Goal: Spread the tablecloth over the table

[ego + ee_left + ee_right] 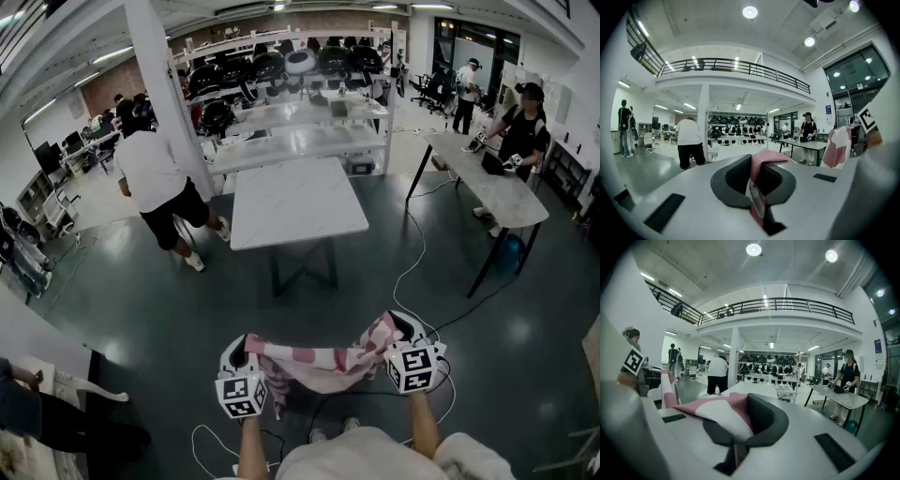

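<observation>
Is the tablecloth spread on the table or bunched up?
Bunched up. The tablecloth sags between the left gripper and the right gripper, short of the table.

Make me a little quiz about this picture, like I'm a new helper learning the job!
1. True or false: the cloth already lies on the table.
2. What are the left gripper and the right gripper shut on? A) nothing B) the cloth C) a cup
3. Fill in: the cloth is pink and ____.

Key: 1 false, it hangs between the grippers, short of the bare table. 2 B. 3 white.
</observation>
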`<action>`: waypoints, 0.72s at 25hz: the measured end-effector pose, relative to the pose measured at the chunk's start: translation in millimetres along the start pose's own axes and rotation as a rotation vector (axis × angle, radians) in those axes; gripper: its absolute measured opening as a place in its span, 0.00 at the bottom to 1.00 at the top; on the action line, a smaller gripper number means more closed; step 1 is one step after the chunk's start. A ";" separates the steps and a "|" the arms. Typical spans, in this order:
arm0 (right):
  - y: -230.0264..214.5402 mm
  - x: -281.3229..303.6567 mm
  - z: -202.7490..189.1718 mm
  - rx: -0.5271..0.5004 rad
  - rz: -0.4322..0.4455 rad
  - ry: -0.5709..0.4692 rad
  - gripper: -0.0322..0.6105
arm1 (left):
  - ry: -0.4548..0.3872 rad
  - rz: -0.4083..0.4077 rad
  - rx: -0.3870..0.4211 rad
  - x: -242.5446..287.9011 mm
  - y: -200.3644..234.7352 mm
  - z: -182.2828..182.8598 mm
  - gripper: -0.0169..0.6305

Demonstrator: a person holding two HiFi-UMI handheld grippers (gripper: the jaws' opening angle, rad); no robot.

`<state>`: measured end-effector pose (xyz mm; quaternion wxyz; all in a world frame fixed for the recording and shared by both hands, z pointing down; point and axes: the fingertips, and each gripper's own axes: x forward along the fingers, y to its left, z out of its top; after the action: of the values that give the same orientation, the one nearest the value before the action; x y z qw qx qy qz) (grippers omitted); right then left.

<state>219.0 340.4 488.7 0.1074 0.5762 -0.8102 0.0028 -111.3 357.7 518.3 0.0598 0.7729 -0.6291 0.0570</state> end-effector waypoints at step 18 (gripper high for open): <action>-25.2 -3.8 -10.2 0.008 0.019 0.001 0.07 | -0.014 -0.001 0.006 15.2 -31.4 9.6 0.07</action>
<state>245.4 336.7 494.9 0.1053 0.5689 -0.8156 0.0072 -77.3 347.8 510.6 0.0530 0.7737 -0.6290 0.0534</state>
